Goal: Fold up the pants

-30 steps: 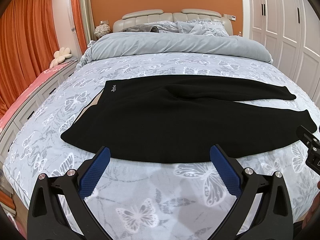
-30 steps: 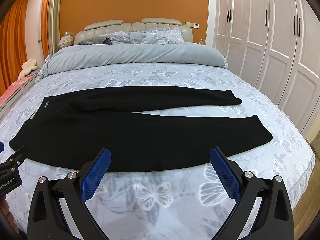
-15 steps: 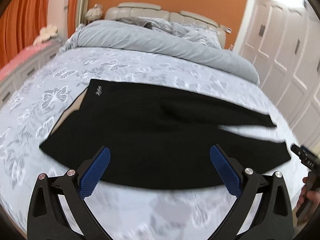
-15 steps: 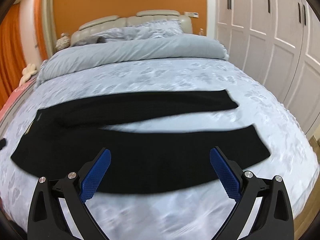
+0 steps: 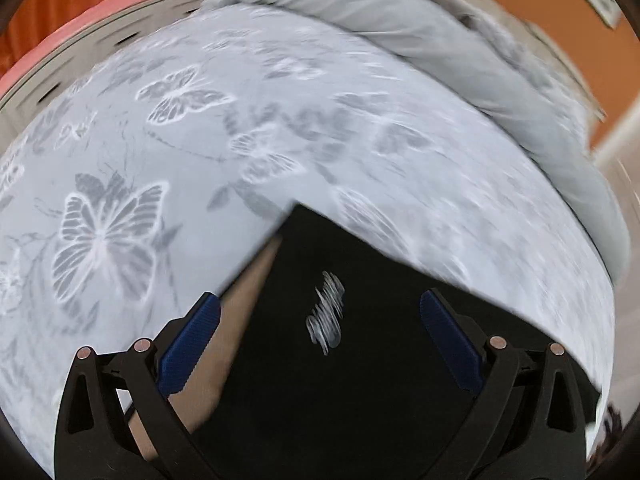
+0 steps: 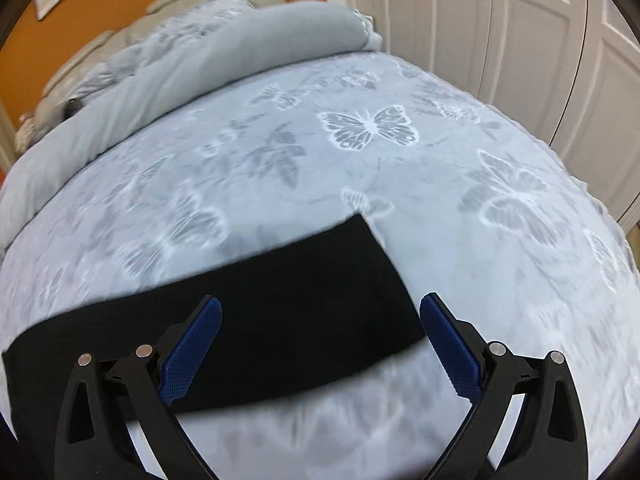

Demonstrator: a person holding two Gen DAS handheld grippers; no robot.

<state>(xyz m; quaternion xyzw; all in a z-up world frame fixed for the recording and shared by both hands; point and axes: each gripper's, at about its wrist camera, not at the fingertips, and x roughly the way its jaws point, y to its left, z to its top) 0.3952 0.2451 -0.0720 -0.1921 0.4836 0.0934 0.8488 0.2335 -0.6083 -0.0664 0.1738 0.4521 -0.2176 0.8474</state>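
Black pants lie flat on the butterfly-print bedspread. In the left wrist view the waist end (image 5: 360, 344) with a small white logo (image 5: 326, 316) and a tan inner lining (image 5: 236, 320) fills the lower frame. My left gripper (image 5: 320, 320) is open, right above the far waist corner. In the right wrist view the far leg's hem end (image 6: 312, 292) lies between the fingers. My right gripper (image 6: 320, 320) is open, just above that hem. Both views are motion-blurred.
The bedspread (image 6: 400, 160) stretches beyond the pants. A rolled grey duvet (image 6: 200, 64) lies at the head of the bed. White wardrobe doors (image 6: 520, 40) stand to the right. A pink-topped drawer unit (image 5: 100, 20) runs along the left side.
Both grippers have moved forward and down over the bed: the left to the far waist corner, the right to the far leg's hem. Both stay open.
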